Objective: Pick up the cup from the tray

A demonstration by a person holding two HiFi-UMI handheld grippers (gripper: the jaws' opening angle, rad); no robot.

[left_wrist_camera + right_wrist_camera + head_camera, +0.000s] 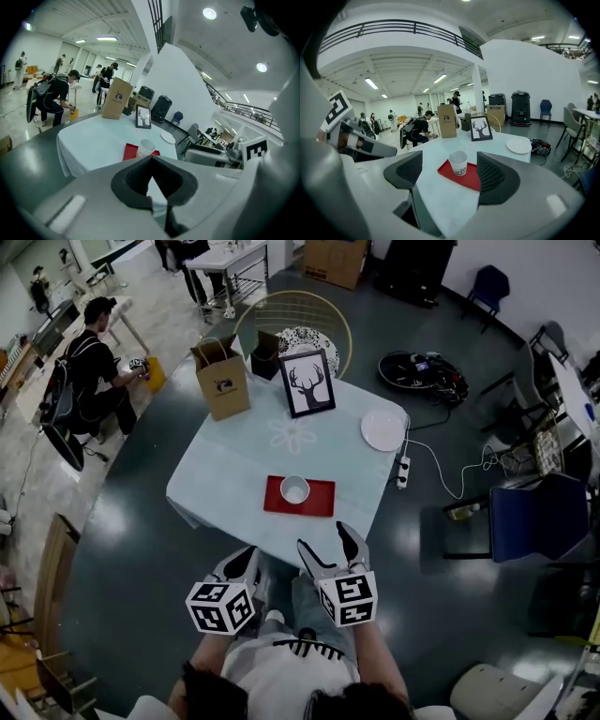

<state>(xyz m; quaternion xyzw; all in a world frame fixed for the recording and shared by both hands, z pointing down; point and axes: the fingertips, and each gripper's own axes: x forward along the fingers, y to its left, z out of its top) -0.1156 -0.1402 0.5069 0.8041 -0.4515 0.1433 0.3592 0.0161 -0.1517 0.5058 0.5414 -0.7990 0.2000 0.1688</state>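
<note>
A white paper cup [294,489] stands upright on a red tray [319,498] near the front edge of a table with a pale cloth [234,474]. Both grippers hang short of the table, over the person's lap. My left gripper [242,564] is shut with nothing in it; in the left gripper view its pads [136,185] meet, and the cup [146,147] and tray [130,151] lie beyond them. My right gripper [335,550] is open and empty. In the right gripper view the cup [458,163] and tray [471,180] show between its spread fingers [497,176].
On the far half of the table stand a brown paper bag [222,379] and a framed deer picture [307,382], with a white plate [382,429] at the right. A power strip [403,472] hangs at the right edge. A blue chair [534,517] stands at the right, and a person [94,371] crouches far left.
</note>
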